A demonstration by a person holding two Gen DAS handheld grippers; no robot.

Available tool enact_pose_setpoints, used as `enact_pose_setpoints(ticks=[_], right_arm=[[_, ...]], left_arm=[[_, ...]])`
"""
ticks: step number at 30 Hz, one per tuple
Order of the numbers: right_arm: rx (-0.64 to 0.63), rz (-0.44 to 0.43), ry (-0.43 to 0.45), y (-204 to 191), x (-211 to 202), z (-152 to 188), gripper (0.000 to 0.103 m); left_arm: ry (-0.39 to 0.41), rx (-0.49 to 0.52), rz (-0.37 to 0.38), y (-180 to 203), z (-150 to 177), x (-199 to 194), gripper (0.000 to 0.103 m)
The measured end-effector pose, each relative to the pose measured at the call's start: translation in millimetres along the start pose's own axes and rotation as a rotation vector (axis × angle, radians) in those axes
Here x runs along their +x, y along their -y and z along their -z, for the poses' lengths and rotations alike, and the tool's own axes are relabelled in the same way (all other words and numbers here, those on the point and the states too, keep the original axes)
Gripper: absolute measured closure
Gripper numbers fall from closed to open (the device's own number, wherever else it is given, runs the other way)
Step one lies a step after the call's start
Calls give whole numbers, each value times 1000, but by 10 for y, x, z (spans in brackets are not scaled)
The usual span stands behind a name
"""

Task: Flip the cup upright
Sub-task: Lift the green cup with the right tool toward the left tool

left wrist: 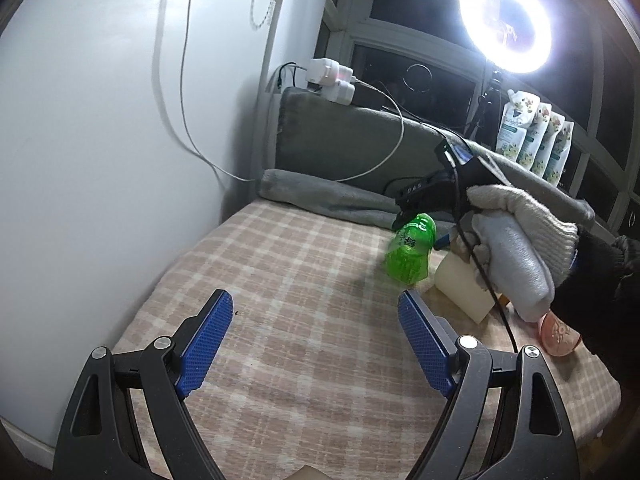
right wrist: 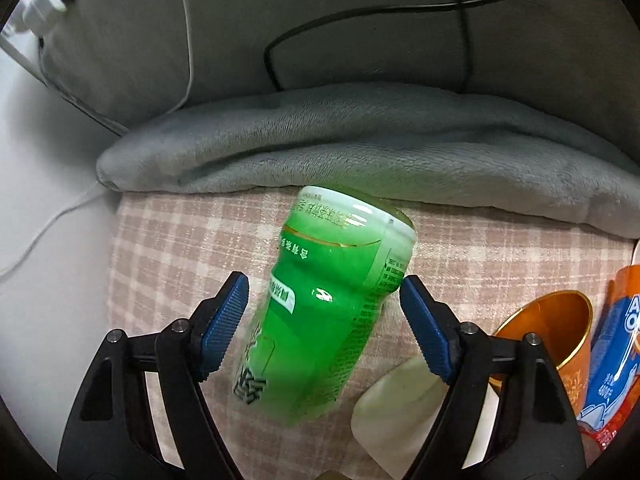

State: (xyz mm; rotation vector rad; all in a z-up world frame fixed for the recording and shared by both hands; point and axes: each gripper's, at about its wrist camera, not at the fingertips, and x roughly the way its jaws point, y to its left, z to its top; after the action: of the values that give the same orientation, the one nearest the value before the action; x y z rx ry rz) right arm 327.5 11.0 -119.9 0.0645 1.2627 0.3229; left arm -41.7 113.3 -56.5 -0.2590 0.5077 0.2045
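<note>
A green translucent plastic cup point(right wrist: 324, 300) with a printed label lies tilted between the fingers of my right gripper point(right wrist: 324, 312), over the pink plaid cloth point(right wrist: 168, 240). The jaws stand wide; the right pad point(right wrist: 424, 332) is at the cup's side, the left pad point(right wrist: 226, 320) stands slightly apart from it. In the left wrist view the same cup point(left wrist: 408, 252) shows under the right gripper's fingers, held by a gloved hand point(left wrist: 516, 240). My left gripper point(left wrist: 316, 340) is open and empty, low over the plaid cloth point(left wrist: 280, 280), well short of the cup.
An orange cup point(right wrist: 548, 336) lies on its side at right beside a blue and orange packet point(right wrist: 616, 360). A pale cream cup point(right wrist: 396, 408) lies near the green one. A grey blanket roll point(right wrist: 360, 144) and cushion back the bed. A ring light point(left wrist: 505, 26), cables and white wall lie around.
</note>
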Motion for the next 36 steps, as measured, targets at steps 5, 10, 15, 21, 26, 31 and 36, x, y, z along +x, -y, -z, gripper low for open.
enact_pose_setpoints(ticks=[5, 10, 15, 21, 26, 31, 36], right_arm=[[-13, 15, -17, -53, 111, -40, 29], [-66, 0, 6, -176, 94, -15, 30], [-139, -76, 47, -258, -148, 62, 30], [-282, -131, 78, -403, -488, 208, 30], [-411, -133, 77, -416, -724, 396, 30], [-576, -79, 39, -277, -923, 751, 30], [-671, -52, -28, -35, -979, 1163, 30]], left_arm=[[2, -3, -7, -22, -6, -9, 18], [7, -12, -6, -35, -23, -35, 18], [17, -2, -16, -12, -35, -64, 18], [22, 10, -18, 37, -38, -115, 18], [30, 26, -19, 102, -49, -170, 18], [34, 48, -17, 196, -52, -196, 18], [29, 57, -1, 301, -43, -193, 18]])
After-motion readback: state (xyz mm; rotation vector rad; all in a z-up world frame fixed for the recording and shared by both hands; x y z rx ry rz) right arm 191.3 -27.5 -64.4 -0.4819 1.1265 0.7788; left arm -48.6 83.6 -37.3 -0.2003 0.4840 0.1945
